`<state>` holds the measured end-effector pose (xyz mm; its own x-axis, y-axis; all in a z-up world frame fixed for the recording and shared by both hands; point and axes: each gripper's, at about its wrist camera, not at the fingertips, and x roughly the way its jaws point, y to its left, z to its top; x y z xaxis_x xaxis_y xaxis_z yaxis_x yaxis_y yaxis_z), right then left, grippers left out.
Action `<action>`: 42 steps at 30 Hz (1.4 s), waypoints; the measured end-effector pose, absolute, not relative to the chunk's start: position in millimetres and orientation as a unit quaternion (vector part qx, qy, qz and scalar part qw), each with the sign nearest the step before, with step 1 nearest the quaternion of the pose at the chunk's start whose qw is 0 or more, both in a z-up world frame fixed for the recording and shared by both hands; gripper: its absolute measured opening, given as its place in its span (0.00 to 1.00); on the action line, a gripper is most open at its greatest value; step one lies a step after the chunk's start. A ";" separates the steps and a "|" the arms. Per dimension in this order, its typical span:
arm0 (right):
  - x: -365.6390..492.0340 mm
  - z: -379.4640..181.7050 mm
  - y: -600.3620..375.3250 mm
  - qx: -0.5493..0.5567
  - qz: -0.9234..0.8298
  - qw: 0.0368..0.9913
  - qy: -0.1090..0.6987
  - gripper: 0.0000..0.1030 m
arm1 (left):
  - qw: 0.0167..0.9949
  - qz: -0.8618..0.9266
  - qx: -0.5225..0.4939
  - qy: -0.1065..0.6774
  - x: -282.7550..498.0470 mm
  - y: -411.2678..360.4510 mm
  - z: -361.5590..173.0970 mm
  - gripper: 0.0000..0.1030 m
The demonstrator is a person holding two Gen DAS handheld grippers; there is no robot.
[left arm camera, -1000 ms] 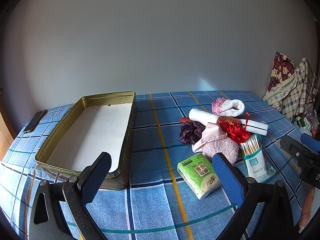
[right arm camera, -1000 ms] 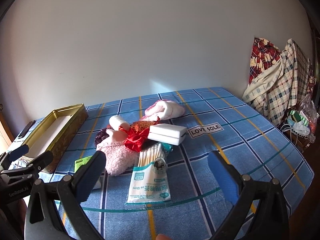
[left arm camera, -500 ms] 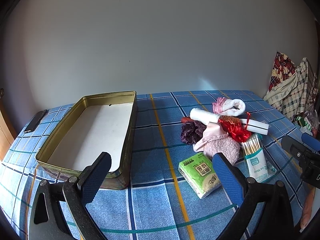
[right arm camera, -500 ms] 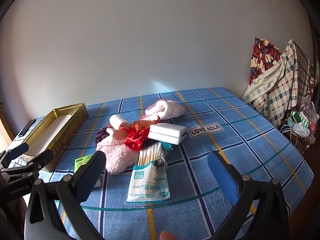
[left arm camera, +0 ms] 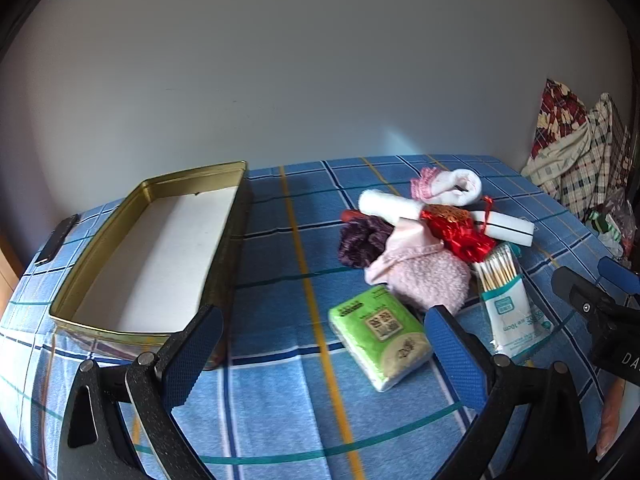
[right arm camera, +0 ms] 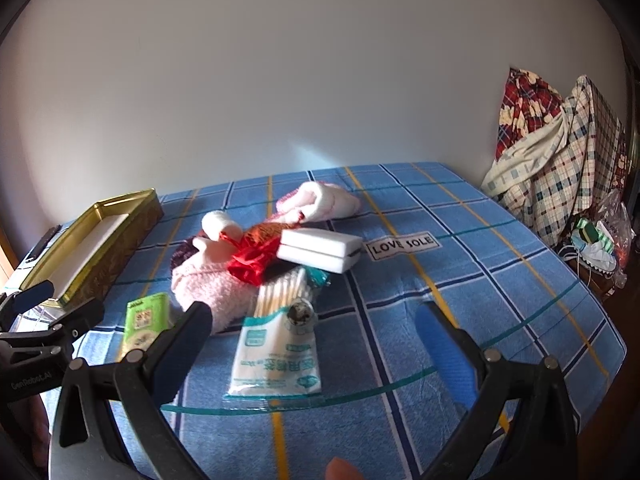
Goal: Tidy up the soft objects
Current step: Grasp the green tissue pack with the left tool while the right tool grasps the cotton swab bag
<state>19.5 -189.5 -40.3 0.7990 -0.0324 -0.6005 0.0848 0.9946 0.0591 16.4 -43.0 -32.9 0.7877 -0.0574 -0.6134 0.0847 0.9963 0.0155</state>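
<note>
A heap of soft things lies mid-table: a fluffy pink cloth (left arm camera: pixel 428 280) (right arm camera: pixel 208 280), a purple scrunchie (left arm camera: pixel 362 240), a red tasselled pouch (left arm camera: pixel 456 228) (right arm camera: pixel 254 258), a white roll (left arm camera: pixel 390 206), a pink-and-white sock (left arm camera: pixel 452 184) (right arm camera: pixel 320 200) and a white sponge block (right arm camera: pixel 320 250). A green tissue pack (left arm camera: pixel 380 336) (right arm camera: pixel 145 318) and a cotton swab bag (left arm camera: pixel 508 304) (right arm camera: pixel 276 344) lie nearer. An empty gold tin (left arm camera: pixel 152 248) (right arm camera: pixel 86 240) stands at the left. My left gripper (left arm camera: pixel 324 354) hovers open before the tissue pack. My right gripper (right arm camera: pixel 316 346) is open above the swab bag.
A blue checked cloth (right arm camera: pixel 460 280) covers the table, with a "LOVE SOLE" label (right arm camera: pixel 402 244) on it. A dark phone (left arm camera: pixel 56 240) lies at the far left edge. Plaid fabric (right arm camera: pixel 560 152) hangs at the right beside a plastic bag (right arm camera: pixel 600 240). A white wall stands behind.
Both grippers have drifted slightly forward and left, and the objects have shifted a little right in each view. Nothing was gripped or moved.
</note>
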 end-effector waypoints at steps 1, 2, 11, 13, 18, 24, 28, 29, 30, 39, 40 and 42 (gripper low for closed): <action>19.8 -41.0 -190.9 0.043 -0.032 0.947 0.316 1.00 | 0.944 -0.041 0.023 0.326 18.0 -48.0 -34.1 0.99; 20.2 -42.3 -193.4 0.044 -0.033 0.947 0.317 1.00 | 0.943 -0.042 0.027 0.330 20.7 -53.4 -35.8 0.99; 21.7 -52.0 -205.6 0.055 -0.038 0.943 0.325 1.00 | 0.915 -0.028 0.034 0.401 54.6 -68.1 -66.6 0.99; 22.9 -54.0 -206.1 0.058 -0.038 0.943 0.327 1.00 | 0.913 -0.035 0.019 0.406 56.4 -66.7 -67.9 0.99; 28.5 -61.7 -201.1 0.050 -0.033 0.938 0.341 1.00 | 0.910 -0.052 0.013 0.412 58.4 -70.4 -66.8 0.99; 33.4 -65.4 -199.6 0.050 -0.034 0.934 0.351 1.00 | 0.910 -0.045 0.029 0.411 59.2 -70.0 -70.8 0.99; 39.7 -65.5 -188.7 0.039 -0.022 0.933 0.358 1.00 | 0.906 -0.056 0.000 0.420 62.0 -56.5 -73.4 0.94; 42.1 -66.8 -185.5 0.036 -0.018 0.931 0.362 1.00 | 0.905 -0.058 -0.005 0.422 62.8 -52.9 -74.5 0.86; 45.1 -68.4 -182.0 0.033 -0.015 0.929 0.368 0.99 | 0.903 -0.059 -0.011 0.425 63.2 -49.9 -75.8 0.77; 65.9 -82.5 -164.0 0.009 -0.004 0.911 0.413 0.77 | 0.906 -0.080 -0.008 0.415 58.6 -46.5 -77.2 0.55; 66.2 -83.9 -163.3 0.008 -0.003 0.910 0.416 0.76 | 0.906 -0.082 -0.009 0.415 58.8 -45.6 -77.5 0.55; 69.3 -87.1 -160.5 0.002 0.004 0.905 0.426 0.68 | 0.907 -0.084 -0.011 0.413 58.0 -43.7 -77.3 0.54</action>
<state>69.3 -160.5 -87.1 0.6366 0.0094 -0.7711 -0.0059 1.0000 0.0073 58.0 -43.7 -77.3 0.6447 -0.1624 -0.7470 0.1434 0.9855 -0.0905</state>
